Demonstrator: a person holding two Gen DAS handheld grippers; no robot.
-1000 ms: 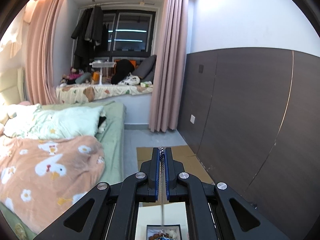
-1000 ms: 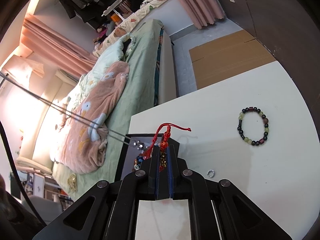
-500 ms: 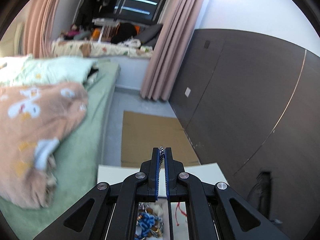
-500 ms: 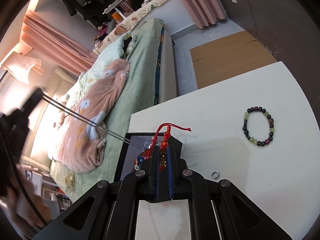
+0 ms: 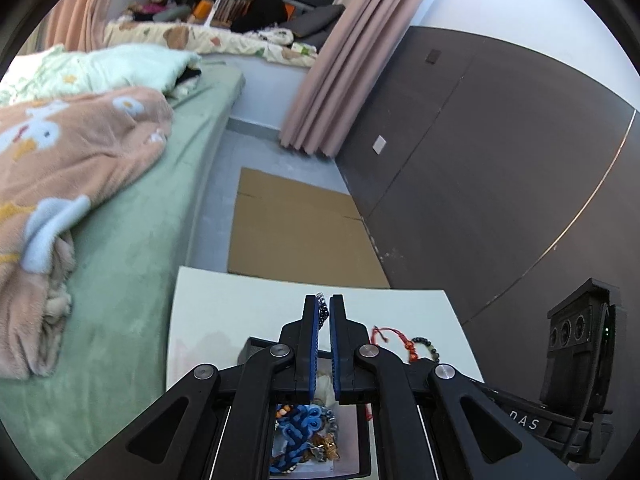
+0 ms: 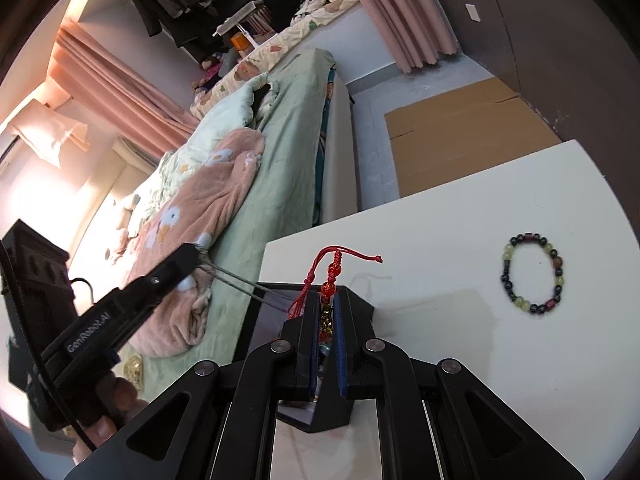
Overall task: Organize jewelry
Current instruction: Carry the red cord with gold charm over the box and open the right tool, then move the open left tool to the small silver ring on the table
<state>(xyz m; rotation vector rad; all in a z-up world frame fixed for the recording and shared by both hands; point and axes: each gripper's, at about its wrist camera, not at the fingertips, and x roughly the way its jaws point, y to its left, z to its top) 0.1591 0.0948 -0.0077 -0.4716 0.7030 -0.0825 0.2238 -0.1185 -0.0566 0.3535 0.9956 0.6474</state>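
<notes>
Standing beside one white table [image 6: 460,220] in a bedroom: one green bed [image 5: 132,216] along its left, one flattened cardboard sheet [image 5: 296,228] on the floor beyond its far edge, dark wall panels to the right.

One black jewelry box [image 6: 360,304] sits at the table's near left corner, open. Inside it, a tangle: blue knotted cord [image 5: 300,424], amber and metal bits. Pieces too jumbled to count.

Two grippers, one per hand.
- Left gripper [image 5: 324,308]: above the box, jaws pressed together on a thin silver chain [image 5: 321,312]. From the right wrist view the chain [image 6: 248,284] runs taut as two strands, from the fingertips down into the box. A person's hand [image 6: 108,420] wraps the handle at lower left.
- Right gripper [image 6: 327,312]: over the box's far edge, jaws clamped on one red cord bracelet [image 6: 334,270]. Its red beads and loose cord end stand up above the fingertips; gold beads are pinched between the pads.

One beaded bracelet [image 6: 532,274], dark and pale green beads, lies flat in a ring on the bare table, well right of the box, touching nothing.
</notes>
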